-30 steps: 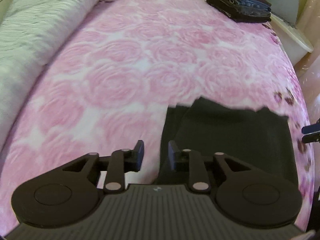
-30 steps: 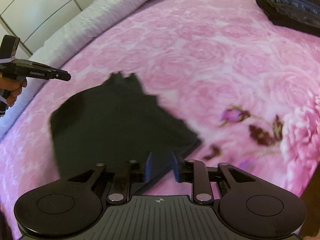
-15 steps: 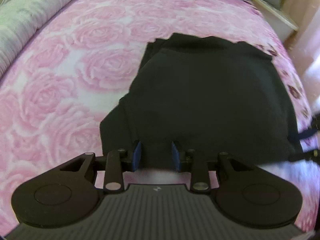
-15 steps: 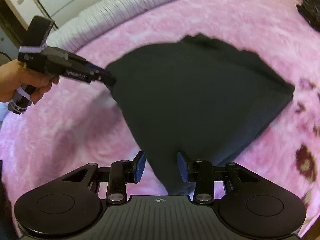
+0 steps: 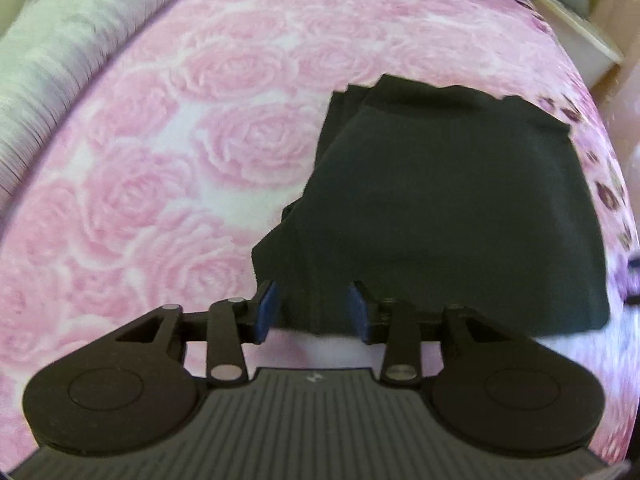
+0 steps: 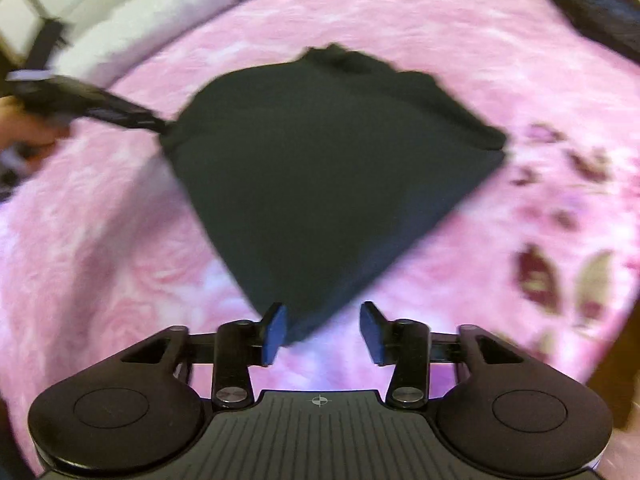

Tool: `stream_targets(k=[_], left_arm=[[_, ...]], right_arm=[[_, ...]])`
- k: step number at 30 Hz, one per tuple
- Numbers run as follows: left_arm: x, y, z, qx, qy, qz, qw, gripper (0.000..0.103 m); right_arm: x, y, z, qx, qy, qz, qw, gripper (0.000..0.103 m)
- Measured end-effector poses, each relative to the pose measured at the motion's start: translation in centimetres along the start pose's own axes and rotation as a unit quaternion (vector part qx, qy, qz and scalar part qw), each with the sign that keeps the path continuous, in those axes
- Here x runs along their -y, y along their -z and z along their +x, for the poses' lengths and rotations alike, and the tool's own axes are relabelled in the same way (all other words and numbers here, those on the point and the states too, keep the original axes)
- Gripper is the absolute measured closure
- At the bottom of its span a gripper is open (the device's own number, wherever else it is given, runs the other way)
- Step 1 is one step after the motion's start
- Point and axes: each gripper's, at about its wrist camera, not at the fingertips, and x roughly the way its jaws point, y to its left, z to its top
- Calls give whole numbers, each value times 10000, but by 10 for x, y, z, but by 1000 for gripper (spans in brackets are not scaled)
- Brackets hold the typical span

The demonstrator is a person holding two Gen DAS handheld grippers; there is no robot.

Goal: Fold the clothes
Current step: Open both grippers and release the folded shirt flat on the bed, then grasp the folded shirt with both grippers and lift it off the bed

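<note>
Release is the step in hand: both tools' jaws are opening off the black garment (image 5: 452, 208), folded flat on the pink bed (image 5: 180, 168). Left tool (image 5: 312, 308) and right tool (image 6: 323, 330) flank its near corners, pads clear. Next, I judge, comes a regrip for another fold.

Black garment (image 5: 448, 216) — folded, layered edges showing — lies flat on the bed.

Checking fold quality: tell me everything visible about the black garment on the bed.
The black garment is plain, matte, soft knit-looking fabric, folded into a layered rough rectangle, lying flat on the pink rose blanket. Layer edges show at its far and left sides. Each opening hand-held gripper, left and right, has a near corner between its pads, not clamped.
</note>
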Motion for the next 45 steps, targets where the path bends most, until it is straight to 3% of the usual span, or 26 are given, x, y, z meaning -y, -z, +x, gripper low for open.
stream_targets(k=[4, 10, 21, 24, 26, 28, 30, 32, 33, 39, 42, 43, 44, 45], left_arm=[[22, 10, -30, 74, 119, 90, 9999, 54], [59, 34, -53, 100, 313, 306, 9990, 44], [57, 55, -71, 177, 130, 703, 9973, 42], [61, 60, -68, 213, -40, 1109, 9936, 42], [71, 66, -64, 296, -261, 1706, 9846, 42], [85, 73, -57, 415, -546, 2473, 9665, 41], [96, 81, -46, 542, -741, 3166, 9441, 39], [105, 89, -34, 696, -922, 3800, 9178, 38], [109, 92, -27, 782, -1004, 4081, 9040, 38], [114, 97, 18, 1103, -1193, 5143, 8421, 38], [113, 102, 36, 1314, -1202, 5658, 8051, 39], [113, 105, 41, 1385, -1178, 5856, 7900, 39], [112, 108, 45, 1429, -1123, 6027, 7770, 39], [111, 111, 49, 1467, -1070, 6188, 7643, 39]], right_arm=[[-3, -9, -15, -203, 343, 77, 9992, 50], [-20, -9, -30, -284, 482, 54, 9984, 45], [-52, -4, -32, -348, 513, -223, 9978, 39], [-58, -5, -25, -358, 558, -401, 9970, 38], [-65, -5, -19, -321, 686, -691, 9947, 36], [-81, 0, -13, -109, 1023, -1451, 9840, 31], [-103, 10, -6, 175, 1361, -2448, 9598, 26], [-119, 21, 8, 235, 1313, -3051, 9429, 25], [-125, 24, 16, 227, 1284, -3208, 9381, 25], [-138, 39, 69, 191, 1651, -3862, 9073, 25], [-129, 37, 92, 41, 2033, -3953, 8958, 27], [-123, 35, 94, 87, 1996, -3940, 8971, 29], [-118, 34, 93, 155, 1942, -3917, 8992, 36], [-112, 31, 91, 204, 1881, -3886, 9018, 50]])
